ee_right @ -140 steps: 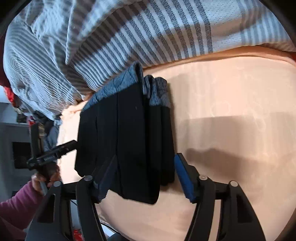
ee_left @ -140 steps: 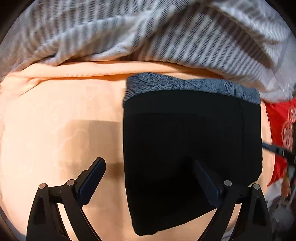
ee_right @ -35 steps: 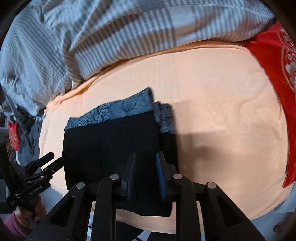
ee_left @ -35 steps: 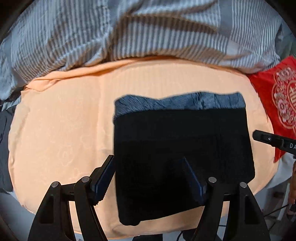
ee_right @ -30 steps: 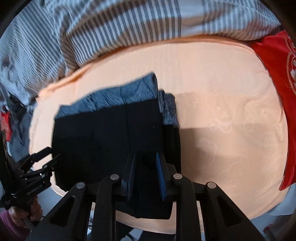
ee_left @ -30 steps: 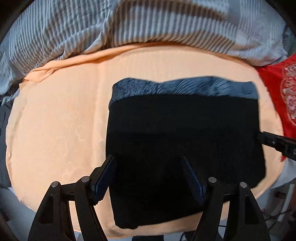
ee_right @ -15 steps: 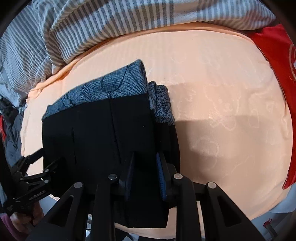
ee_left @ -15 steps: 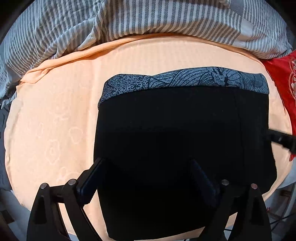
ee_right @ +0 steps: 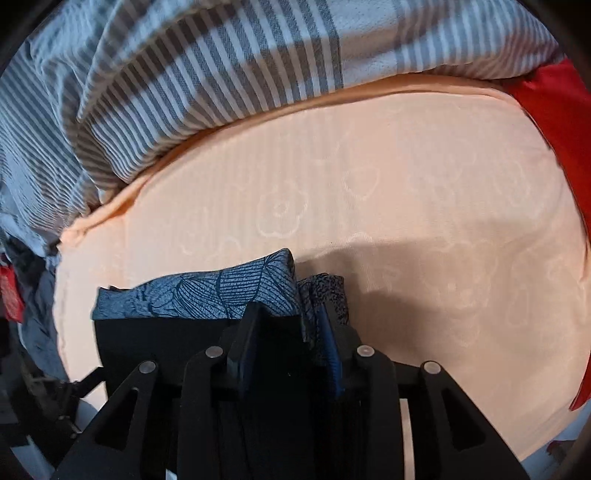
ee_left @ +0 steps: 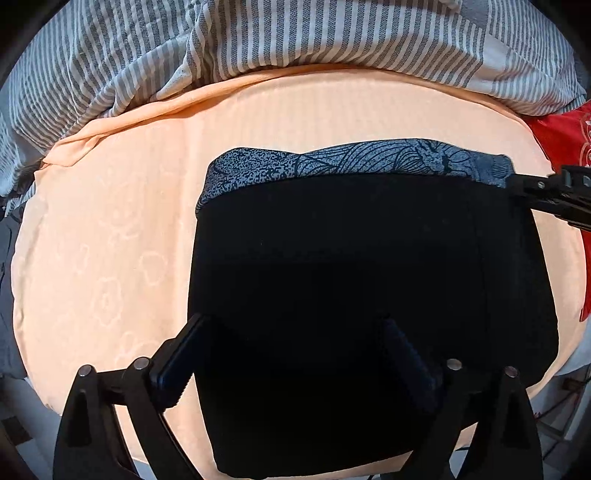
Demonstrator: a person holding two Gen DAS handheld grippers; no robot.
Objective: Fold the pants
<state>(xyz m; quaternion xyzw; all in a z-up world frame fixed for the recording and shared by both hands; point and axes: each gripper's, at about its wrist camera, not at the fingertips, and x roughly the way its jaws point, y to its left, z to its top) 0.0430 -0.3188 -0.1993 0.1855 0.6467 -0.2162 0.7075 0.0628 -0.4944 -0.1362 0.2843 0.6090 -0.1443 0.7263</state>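
The black pants (ee_left: 351, 280) lie folded into a rectangle on the peach bedsheet (ee_left: 110, 240), with a blue-grey patterned waistband (ee_left: 332, 164) along the far edge. My left gripper (ee_left: 291, 339) is open and hovers low over the near left part of the pants. My right gripper (ee_right: 288, 332) is nearly shut on the waistband corner of the pants (ee_right: 207, 291). Its tips also show at the right edge of the left wrist view (ee_left: 554, 194).
A grey and white striped duvet (ee_left: 295, 33) is bunched along the far side of the bed. A red cushion (ee_right: 554, 107) lies at the right. The bed's near edge runs just behind the pants. Dark clothes (ee_right: 29, 295) hang off the left side.
Both grippers have moved down and in toward the pants. The right gripper has gone forward along the right edge to the waistband corner and closed on it. The left jaws opened a little wider.
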